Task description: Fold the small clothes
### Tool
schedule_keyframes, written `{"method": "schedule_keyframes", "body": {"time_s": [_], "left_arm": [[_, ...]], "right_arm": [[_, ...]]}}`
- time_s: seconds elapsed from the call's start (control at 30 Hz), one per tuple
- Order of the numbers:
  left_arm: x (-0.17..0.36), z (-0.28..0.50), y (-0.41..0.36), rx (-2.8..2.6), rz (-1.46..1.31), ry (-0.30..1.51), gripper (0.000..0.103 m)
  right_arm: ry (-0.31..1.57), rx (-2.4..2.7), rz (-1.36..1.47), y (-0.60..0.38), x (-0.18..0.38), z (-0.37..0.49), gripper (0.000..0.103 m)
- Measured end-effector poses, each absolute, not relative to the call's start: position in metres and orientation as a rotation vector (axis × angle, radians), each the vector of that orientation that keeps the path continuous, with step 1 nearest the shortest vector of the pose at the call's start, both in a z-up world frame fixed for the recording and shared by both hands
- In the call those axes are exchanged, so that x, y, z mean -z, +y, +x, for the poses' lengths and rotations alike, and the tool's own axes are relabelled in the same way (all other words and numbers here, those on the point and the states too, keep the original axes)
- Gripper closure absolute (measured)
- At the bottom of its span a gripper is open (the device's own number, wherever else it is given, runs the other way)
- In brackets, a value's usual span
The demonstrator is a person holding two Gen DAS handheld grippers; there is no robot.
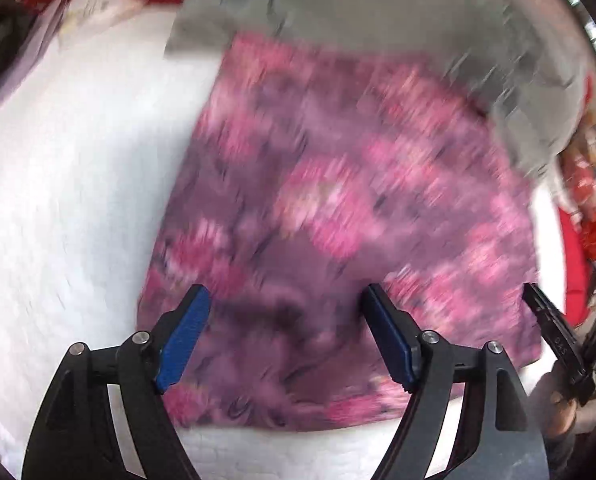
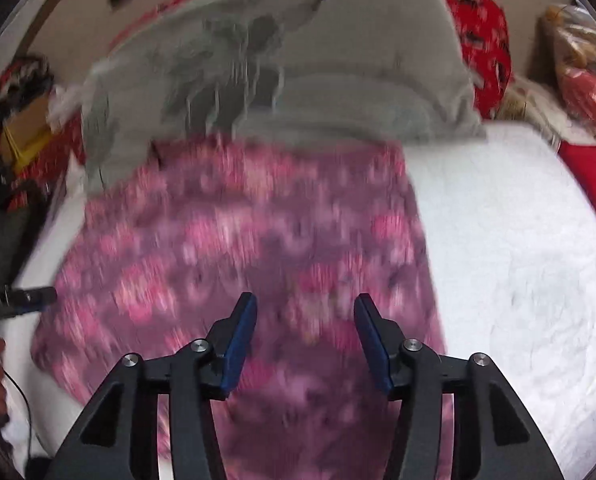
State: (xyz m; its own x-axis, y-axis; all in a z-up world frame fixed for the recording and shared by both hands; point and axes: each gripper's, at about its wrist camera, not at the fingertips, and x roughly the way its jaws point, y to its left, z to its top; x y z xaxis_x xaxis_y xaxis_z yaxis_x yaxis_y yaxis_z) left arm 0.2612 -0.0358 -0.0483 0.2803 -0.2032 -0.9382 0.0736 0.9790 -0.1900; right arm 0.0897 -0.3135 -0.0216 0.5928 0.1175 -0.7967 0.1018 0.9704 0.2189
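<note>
A pink and purple floral garment [image 1: 338, 220] lies flat on a white bed cover [image 1: 78, 180]; both views are motion-blurred. My left gripper [image 1: 286, 296] is open and empty above the garment's near edge. My right gripper [image 2: 304, 304] is open and empty over the same garment [image 2: 238, 248], nearer its right side. The right gripper also shows at the right edge of the left wrist view [image 1: 554, 336]. The left gripper's tip shows at the left edge of the right wrist view [image 2: 30, 296].
A grey garment [image 1: 378, 12] lies beyond the floral one, overlapping its far edge; it also shows in the right wrist view [image 2: 278, 60]. Red patterned fabric [image 2: 478, 32] and bags [image 2: 578, 52] lie at the back right. Boxes and clutter [image 2: 22, 128] stand at the left.
</note>
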Motion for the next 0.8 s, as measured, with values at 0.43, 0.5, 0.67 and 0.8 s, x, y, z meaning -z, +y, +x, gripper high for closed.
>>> {"method": "schedule_keyframes", "body": {"time_s": [0.43, 0.5, 0.67, 0.8], "left_arm": [[0.027, 0.206, -0.043, 0.098, -0.121, 1.305, 0.020], [0.032, 0.198, -0.046, 0.070, -0.100, 1.316, 0.020], [0.032, 0.187, -0.057, 0.016, -0.061, 1.328, 0.018], [0.037, 0.175, -0.049, -0.022, -0.138, 1.351, 0.016]], "right_arm": [[0.887, -0.025, 0.161, -0.315, 0.005, 0.040, 0.049], [0.912, -0.034, 0.153, -0.316, 0.014, 0.036, 0.049], [0.927, -0.068, 0.143, -0.317, 0.034, 0.028, 0.043], [0.916, -0.097, 0.129, -0.312, 0.037, 0.025, 0.029]]}}
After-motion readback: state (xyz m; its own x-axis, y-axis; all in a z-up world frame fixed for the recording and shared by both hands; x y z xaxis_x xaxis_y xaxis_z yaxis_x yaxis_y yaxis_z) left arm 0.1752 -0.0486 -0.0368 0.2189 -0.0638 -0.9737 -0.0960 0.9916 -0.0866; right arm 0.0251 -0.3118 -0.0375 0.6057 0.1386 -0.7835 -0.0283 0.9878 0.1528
